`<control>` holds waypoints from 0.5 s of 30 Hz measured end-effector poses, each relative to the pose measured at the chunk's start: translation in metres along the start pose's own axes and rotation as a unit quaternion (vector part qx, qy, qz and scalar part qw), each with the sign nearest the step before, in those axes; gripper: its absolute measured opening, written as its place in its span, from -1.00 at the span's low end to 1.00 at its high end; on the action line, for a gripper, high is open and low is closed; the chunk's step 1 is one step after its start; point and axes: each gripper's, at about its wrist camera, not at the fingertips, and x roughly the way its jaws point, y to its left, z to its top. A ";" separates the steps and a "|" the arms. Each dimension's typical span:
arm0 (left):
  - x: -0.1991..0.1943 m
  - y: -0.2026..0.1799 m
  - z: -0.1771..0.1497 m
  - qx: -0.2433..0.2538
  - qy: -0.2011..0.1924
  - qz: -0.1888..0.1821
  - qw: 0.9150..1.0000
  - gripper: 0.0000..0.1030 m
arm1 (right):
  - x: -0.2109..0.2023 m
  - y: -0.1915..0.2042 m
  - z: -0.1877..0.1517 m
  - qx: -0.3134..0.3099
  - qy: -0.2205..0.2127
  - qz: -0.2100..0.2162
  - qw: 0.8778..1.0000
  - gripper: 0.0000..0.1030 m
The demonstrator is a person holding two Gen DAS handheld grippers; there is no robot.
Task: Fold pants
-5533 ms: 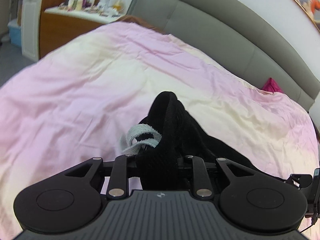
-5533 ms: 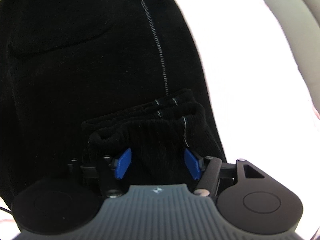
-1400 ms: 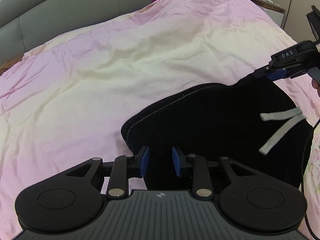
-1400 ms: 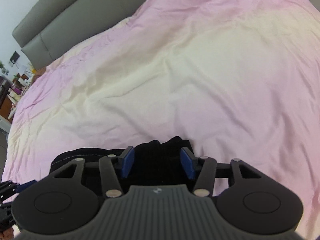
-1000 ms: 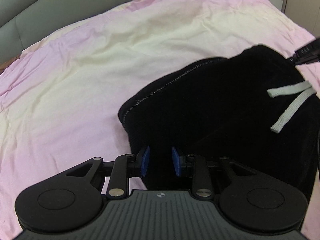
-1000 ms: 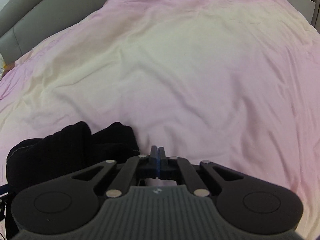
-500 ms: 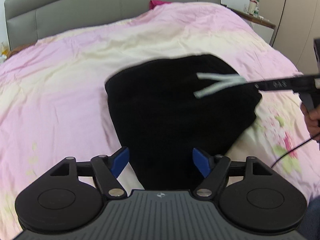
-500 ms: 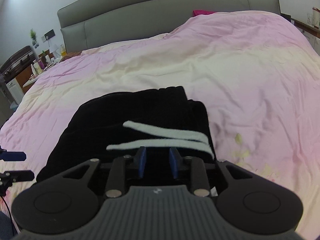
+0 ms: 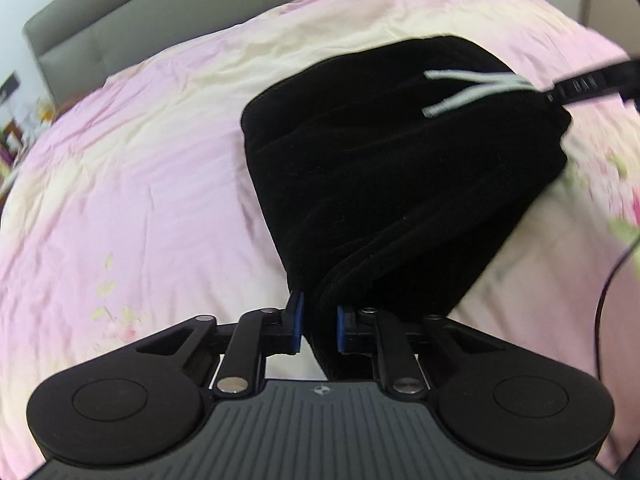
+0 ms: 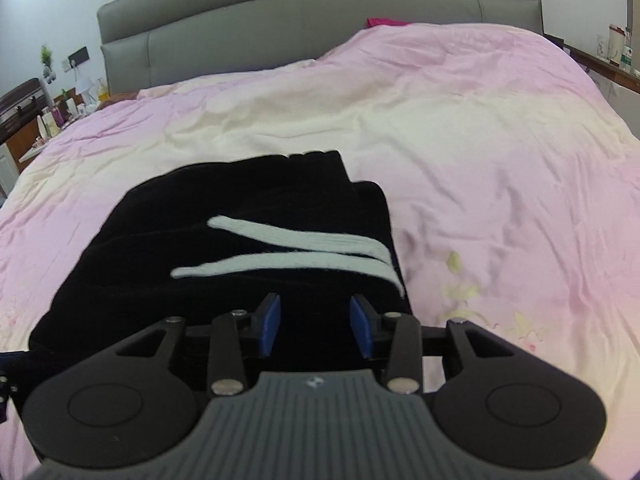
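– What colour are the pants [image 10: 240,216]?
– Black, with two pale grey-white drawstrings [image 10: 296,256].
– And the bedcover [image 10: 480,140]?
– Pink fading to cream, small floral print. Grey headboard [image 10: 320,20]; blue gripper pads [image 10: 270,322].

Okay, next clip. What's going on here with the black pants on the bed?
A person is folding black pants on a pink duvet. The left hand-held gripper is clamped on a bunched corner of the fabric. The right hand-held gripper has its jaws apart over the other end, near the white drawstring. The pants already lie folded into a compact bundle.
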 end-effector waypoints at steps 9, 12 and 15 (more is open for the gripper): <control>0.030 -0.013 -0.030 0.057 0.040 -0.002 0.998 -0.82 | 0.020 -0.022 -0.027 0.019 0.058 -0.013 0.998 -0.65; 0.023 -0.006 -0.030 0.044 0.046 -0.020 0.998 -0.82 | 0.022 -0.020 -0.030 0.008 0.070 -0.022 0.997 -0.65; 0.014 -0.002 -0.031 0.036 0.050 -0.032 0.998 -0.81 | 0.020 -0.018 -0.032 0.002 0.095 -0.032 0.995 -0.60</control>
